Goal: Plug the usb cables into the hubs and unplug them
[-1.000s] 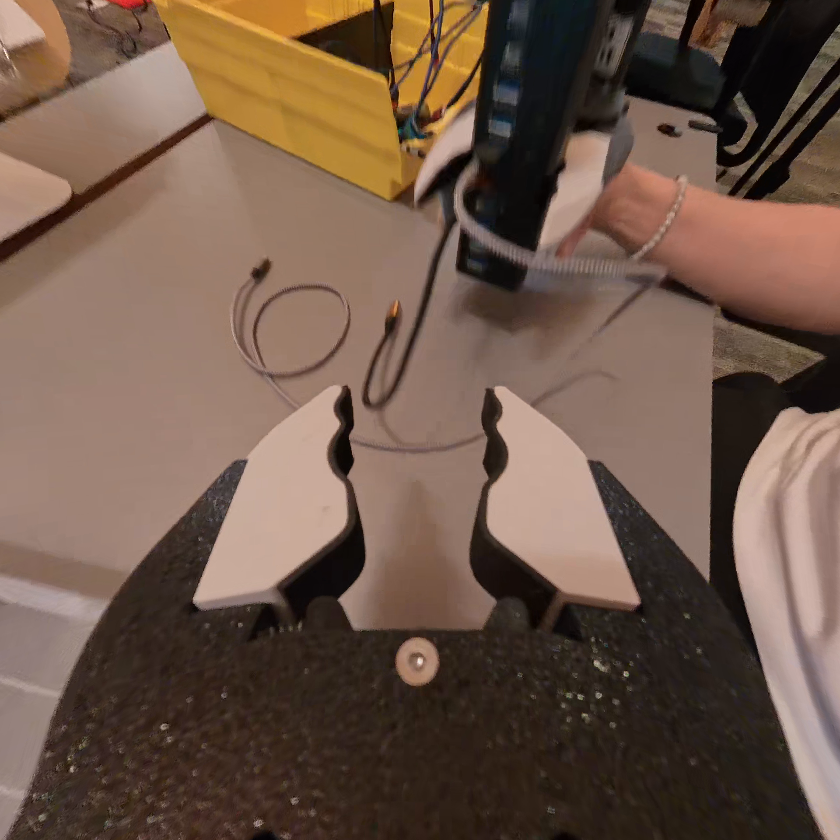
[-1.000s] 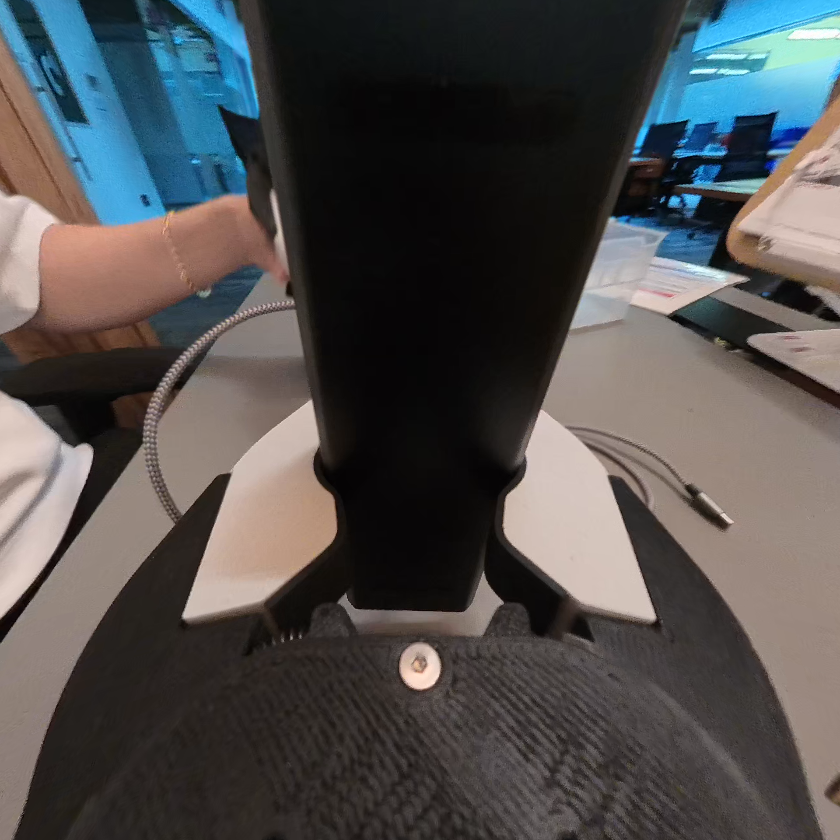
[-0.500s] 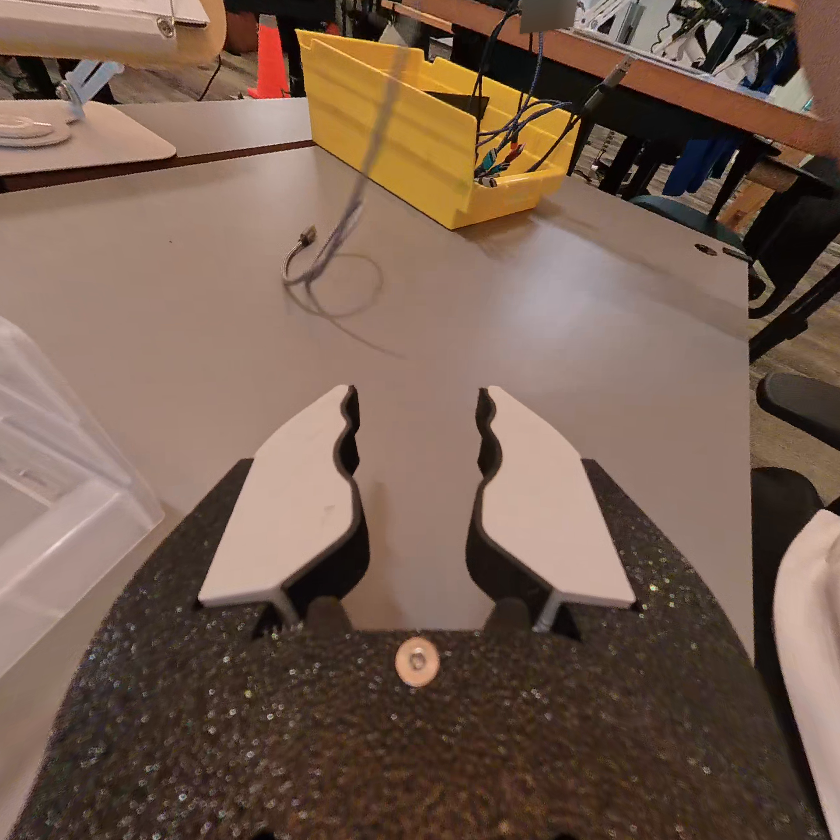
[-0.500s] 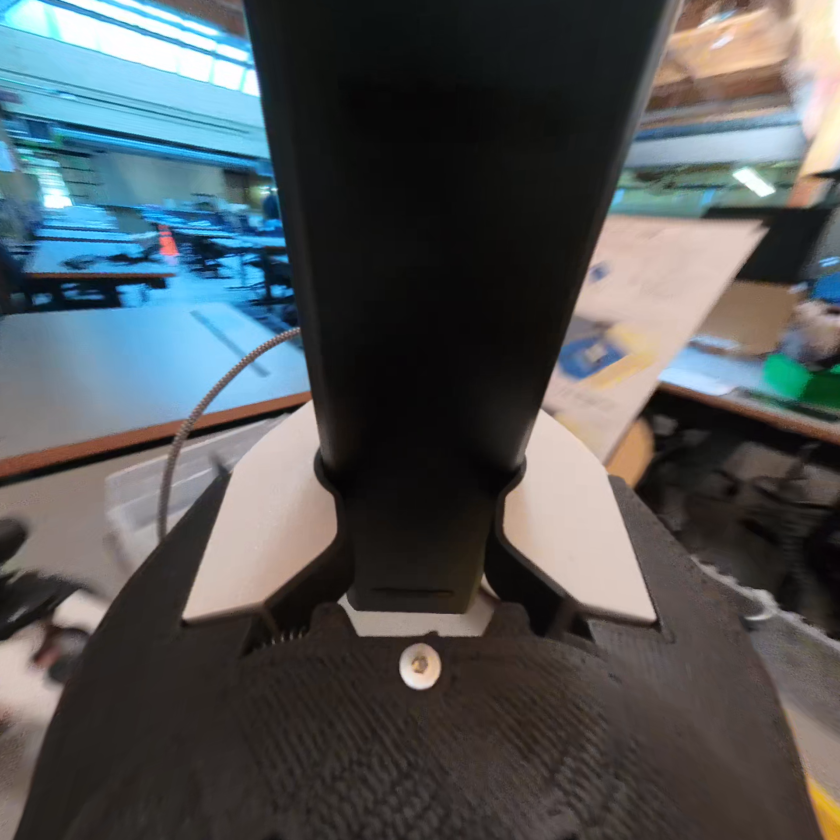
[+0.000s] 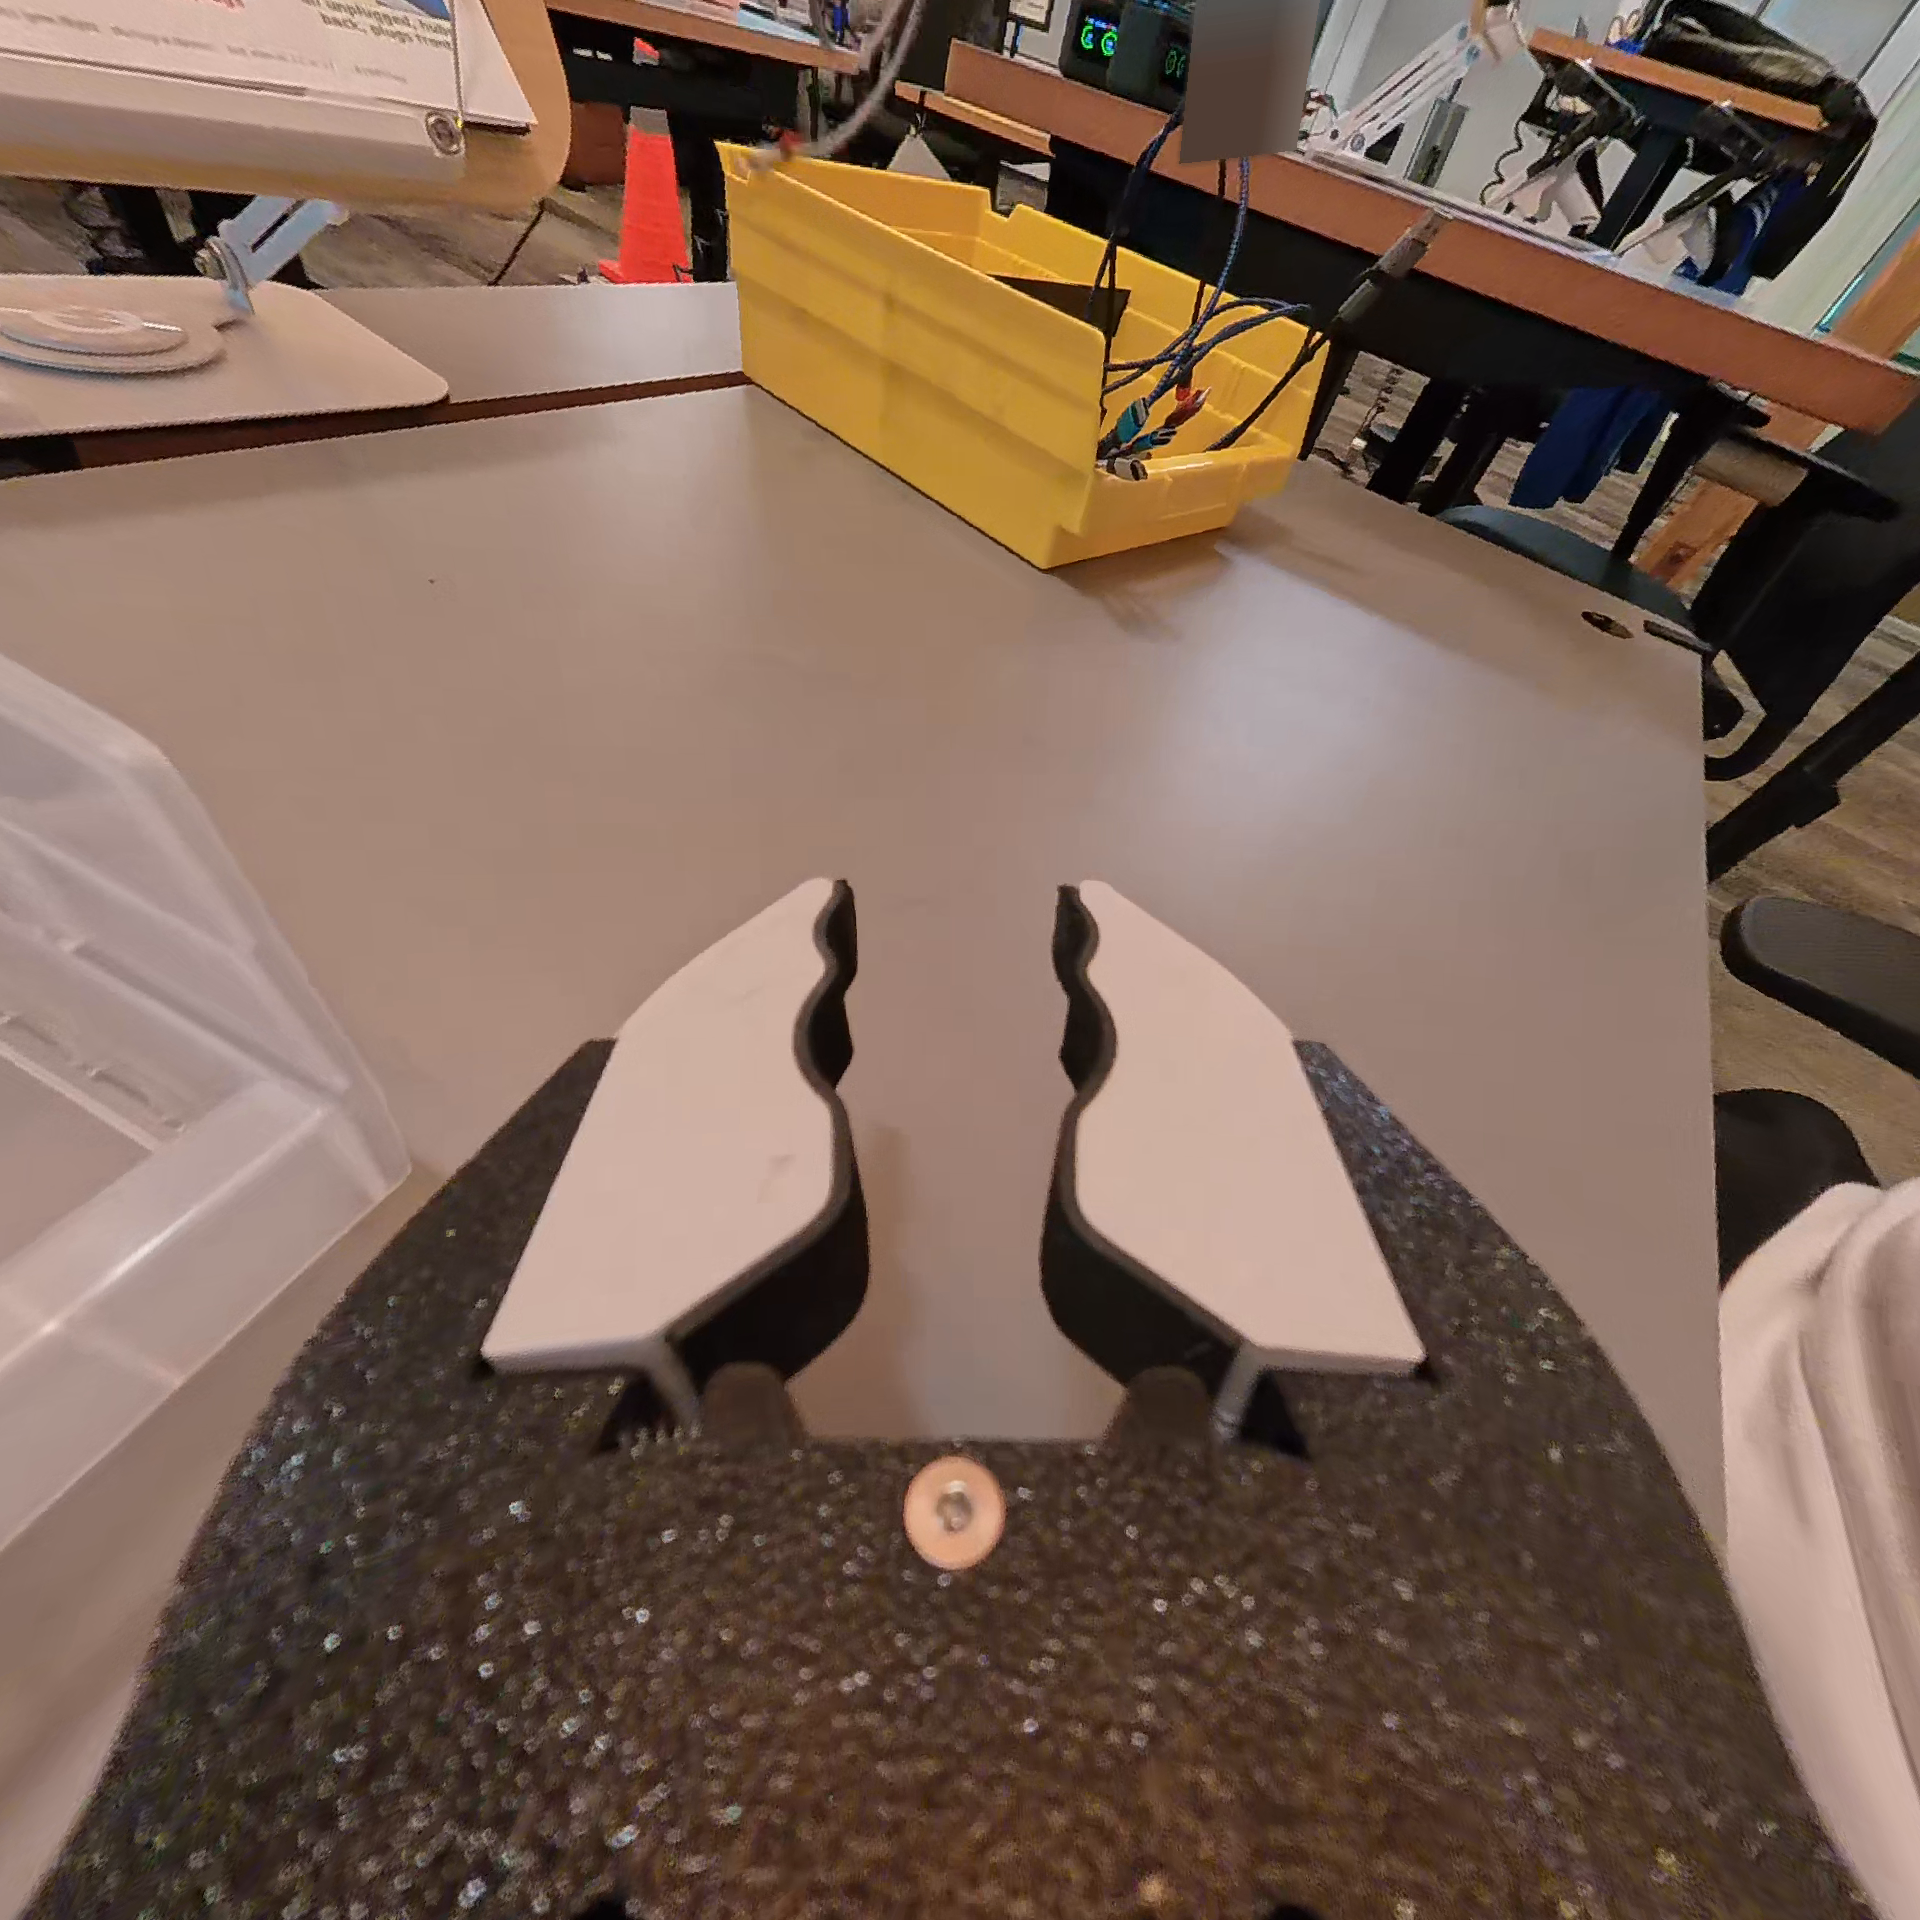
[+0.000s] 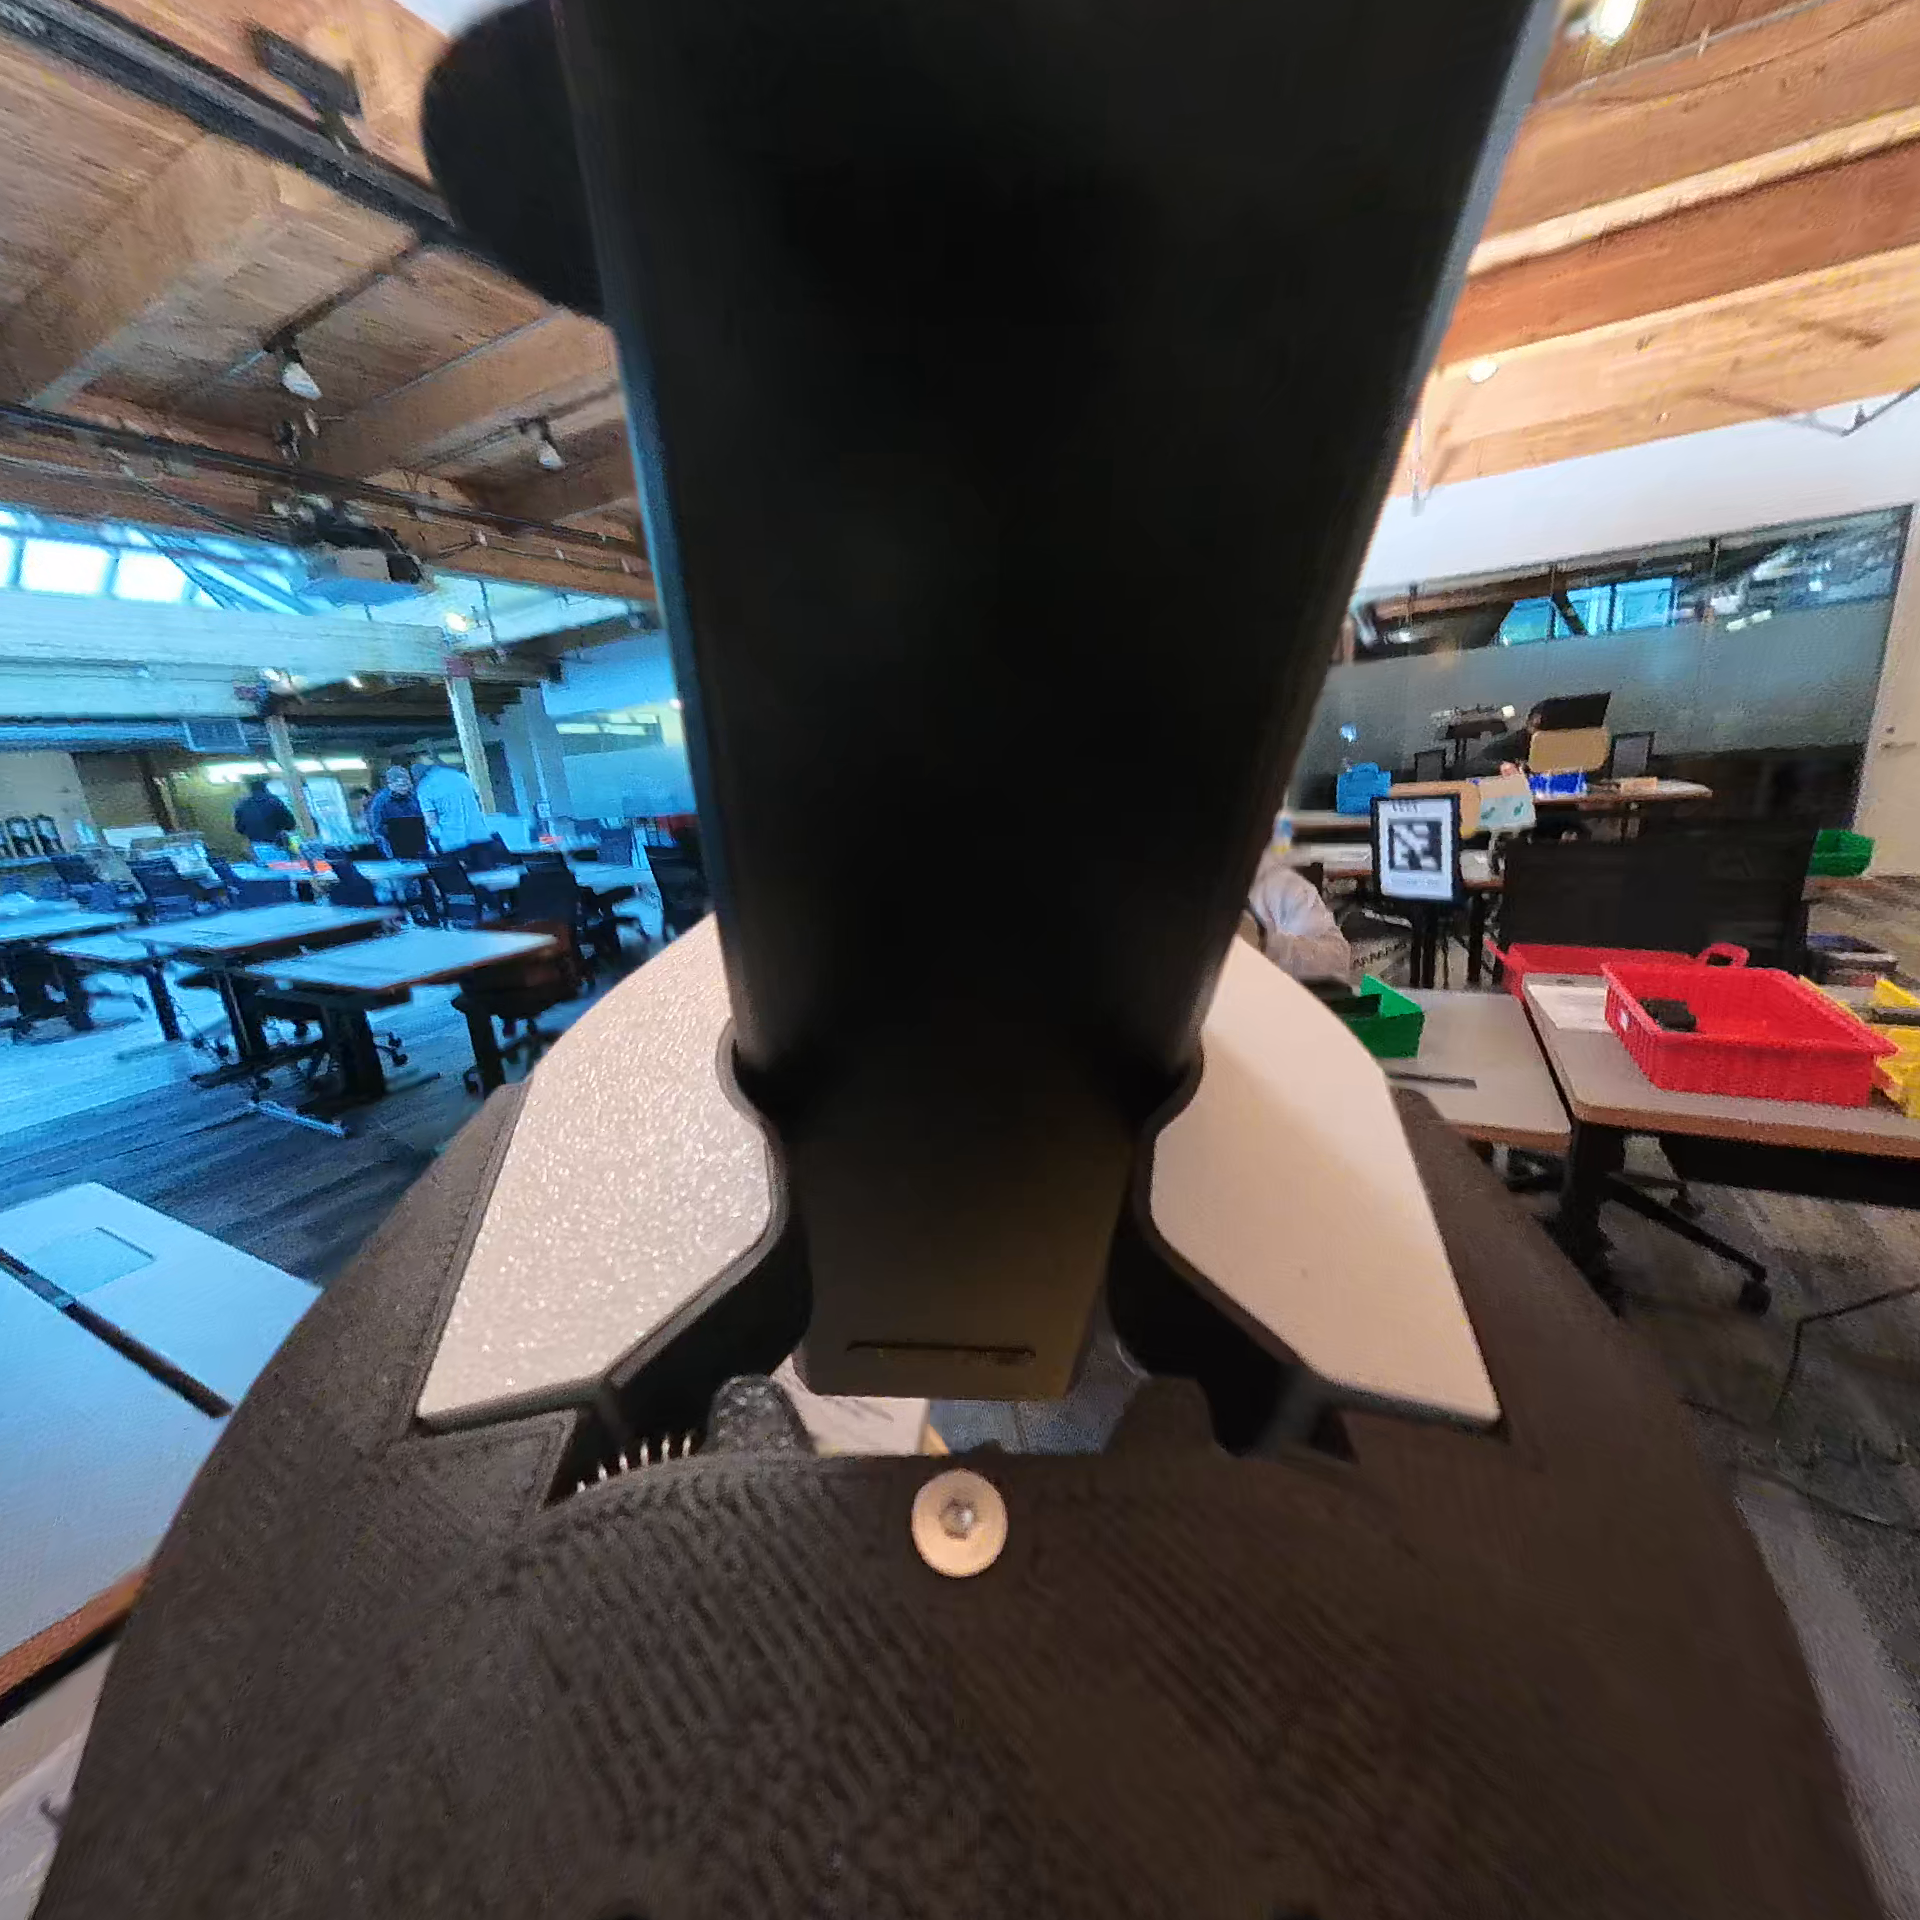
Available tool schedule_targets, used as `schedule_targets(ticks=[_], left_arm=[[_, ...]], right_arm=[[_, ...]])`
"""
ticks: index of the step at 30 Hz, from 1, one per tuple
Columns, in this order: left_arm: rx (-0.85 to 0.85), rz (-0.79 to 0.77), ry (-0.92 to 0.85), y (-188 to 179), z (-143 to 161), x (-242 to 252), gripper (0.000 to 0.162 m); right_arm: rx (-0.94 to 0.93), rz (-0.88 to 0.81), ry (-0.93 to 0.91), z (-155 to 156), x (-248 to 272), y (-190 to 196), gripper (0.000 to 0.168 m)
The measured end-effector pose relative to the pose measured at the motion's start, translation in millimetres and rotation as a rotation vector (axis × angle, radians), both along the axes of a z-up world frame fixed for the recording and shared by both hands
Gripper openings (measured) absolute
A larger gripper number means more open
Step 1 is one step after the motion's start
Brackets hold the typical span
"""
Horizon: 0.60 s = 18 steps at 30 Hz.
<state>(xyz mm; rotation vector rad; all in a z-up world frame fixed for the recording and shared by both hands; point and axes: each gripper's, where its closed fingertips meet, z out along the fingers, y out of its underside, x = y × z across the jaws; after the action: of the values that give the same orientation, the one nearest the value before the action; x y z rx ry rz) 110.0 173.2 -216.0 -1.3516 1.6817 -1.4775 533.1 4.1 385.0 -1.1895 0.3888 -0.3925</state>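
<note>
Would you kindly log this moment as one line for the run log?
left gripper: open, empty, over grey table | right gripper: shut on black hub, raised | yellow bin: holds cables

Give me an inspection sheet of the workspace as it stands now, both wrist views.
Surface: grey table, bare ahead of the left claw.
Job's things: black hub clamped in the right claw, held up facing the room; its ports are hidden.
Clutter: yellow bin at the far edge; clear plastic tub at left.
Grippers: left claw open, holding nothing, above the table; right claw shut on the hub.
Cables: blue and black leads hang into the yellow bin; nothing seen on the tabletop.
Surroundings: open office with desks, chairs, wooden ceiling, red basket on a far desk.
</note>
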Motion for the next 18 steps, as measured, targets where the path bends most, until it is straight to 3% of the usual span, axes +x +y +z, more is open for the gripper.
schedule_targets(ticks=[3, 9, 12, 18], left_arm=[[0.015, 0.011, 0.005, 0.4, -1.2, 0.8, 0.037], [-0.027, -0.025, 0.049, -1.5, -5.5, 2.3, 0.036], [-0.063, -0.036, 0.048, -0.5, -3.9, 1.8, 0.035], [-0.066, -0.031, 0.032, 0.5, -1.6, 1.1, 0.035]], right_arm=[[-0.130, -0.001, 0.077, -42.2, 24.4, 8.6, 0.073], [-0.497, -0.120, 0.152, -174.0, 67.7, 13.2, 0.072], [-0.770, -0.104, 0.167, -258.3, 68.7, 15.6, 0.073], [-1.399, -0.027, 0.228, -462.9, 56.4, -7.4, 0.074]])
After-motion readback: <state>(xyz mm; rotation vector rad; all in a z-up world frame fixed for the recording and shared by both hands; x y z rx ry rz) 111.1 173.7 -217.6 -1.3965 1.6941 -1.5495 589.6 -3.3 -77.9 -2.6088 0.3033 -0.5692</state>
